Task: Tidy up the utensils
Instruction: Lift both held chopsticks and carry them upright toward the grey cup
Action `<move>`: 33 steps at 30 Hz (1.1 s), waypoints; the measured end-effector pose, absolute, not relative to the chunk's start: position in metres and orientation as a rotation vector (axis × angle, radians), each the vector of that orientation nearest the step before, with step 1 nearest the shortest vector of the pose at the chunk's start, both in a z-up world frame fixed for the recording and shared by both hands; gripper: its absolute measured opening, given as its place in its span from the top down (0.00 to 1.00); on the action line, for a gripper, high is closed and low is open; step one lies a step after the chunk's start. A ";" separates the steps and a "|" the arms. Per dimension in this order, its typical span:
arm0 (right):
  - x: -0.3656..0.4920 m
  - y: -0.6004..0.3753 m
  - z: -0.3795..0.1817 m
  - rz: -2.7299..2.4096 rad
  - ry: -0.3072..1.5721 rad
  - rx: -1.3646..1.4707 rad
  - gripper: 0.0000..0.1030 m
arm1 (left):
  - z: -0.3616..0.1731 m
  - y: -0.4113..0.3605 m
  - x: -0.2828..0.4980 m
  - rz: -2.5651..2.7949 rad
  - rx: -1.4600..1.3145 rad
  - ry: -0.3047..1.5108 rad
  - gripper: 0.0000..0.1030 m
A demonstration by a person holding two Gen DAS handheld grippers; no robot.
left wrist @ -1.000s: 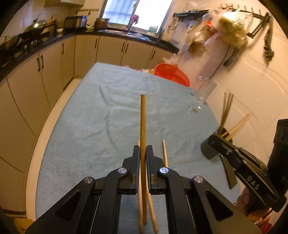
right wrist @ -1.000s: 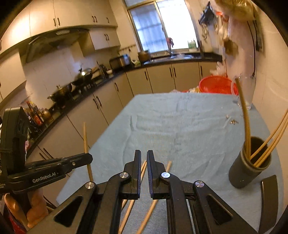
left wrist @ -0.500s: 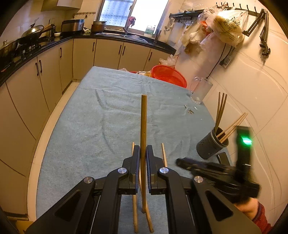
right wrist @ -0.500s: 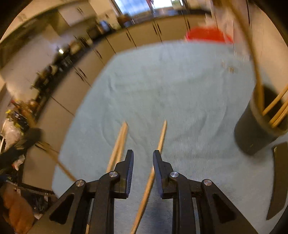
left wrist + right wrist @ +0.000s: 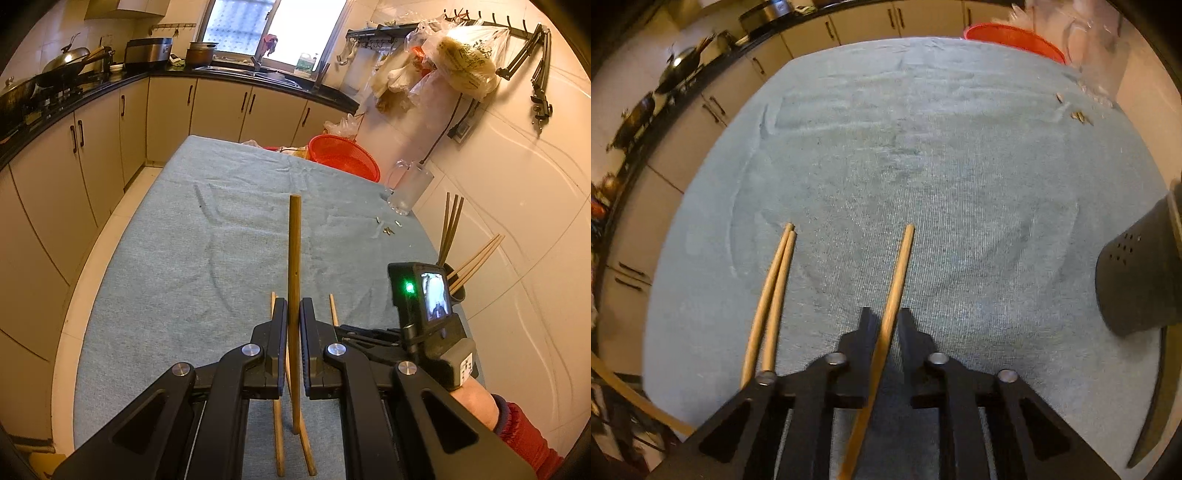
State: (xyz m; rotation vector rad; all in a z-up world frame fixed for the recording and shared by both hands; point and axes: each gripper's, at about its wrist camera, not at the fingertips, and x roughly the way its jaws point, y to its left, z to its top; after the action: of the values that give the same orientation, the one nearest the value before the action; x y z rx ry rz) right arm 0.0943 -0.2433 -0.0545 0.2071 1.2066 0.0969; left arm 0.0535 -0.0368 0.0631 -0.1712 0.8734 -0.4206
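My left gripper [image 5: 293, 314] is shut on a dark brown chopstick [image 5: 294, 251], which stands upright above the teal cloth [image 5: 207, 258]. My right gripper [image 5: 888, 321] is low over the cloth. A pale lone chopstick [image 5: 899, 273] lies between its jaws, which are closing onto it. In the left wrist view the right gripper's body [image 5: 424, 306] sits low at the right, its fingertips hidden. Two more pale chopsticks [image 5: 775, 288] lie side by side to the left. The dark holder [image 5: 1137, 273] stands at the right, with several chopsticks [image 5: 452, 225] in it.
A red basket [image 5: 343, 160] and a glass mug [image 5: 408, 188] stand at the table's far right, with small scraps [image 5: 388, 230] near them. The wall runs close along the right edge. Kitchen cabinets [image 5: 85, 155] line the left side across a floor gap.
My right gripper has dropped to the cloth and tipped downward, opened, then closed around the single chopstick. The left gripper and its chopstick have stayed still.
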 end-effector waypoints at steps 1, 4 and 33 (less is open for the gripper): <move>0.094 -0.244 -0.055 0.101 1.203 0.216 0.91 | 0.063 -0.037 0.054 -0.420 -0.170 0.875 0.94; 0.091 -0.250 -0.055 0.122 1.187 0.249 0.93 | 0.063 -0.037 0.053 -0.422 -0.172 0.872 0.94; -0.019 -0.294 0.090 0.154 0.572 0.349 0.93 | 0.095 -0.058 0.043 -0.468 -0.136 0.806 0.94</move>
State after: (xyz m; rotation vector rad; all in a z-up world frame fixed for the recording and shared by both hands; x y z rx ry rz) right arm -0.0186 -0.2936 0.0904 0.3485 0.5716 0.1542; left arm 0.0426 -0.0580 0.0953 -0.1365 0.8056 -0.4682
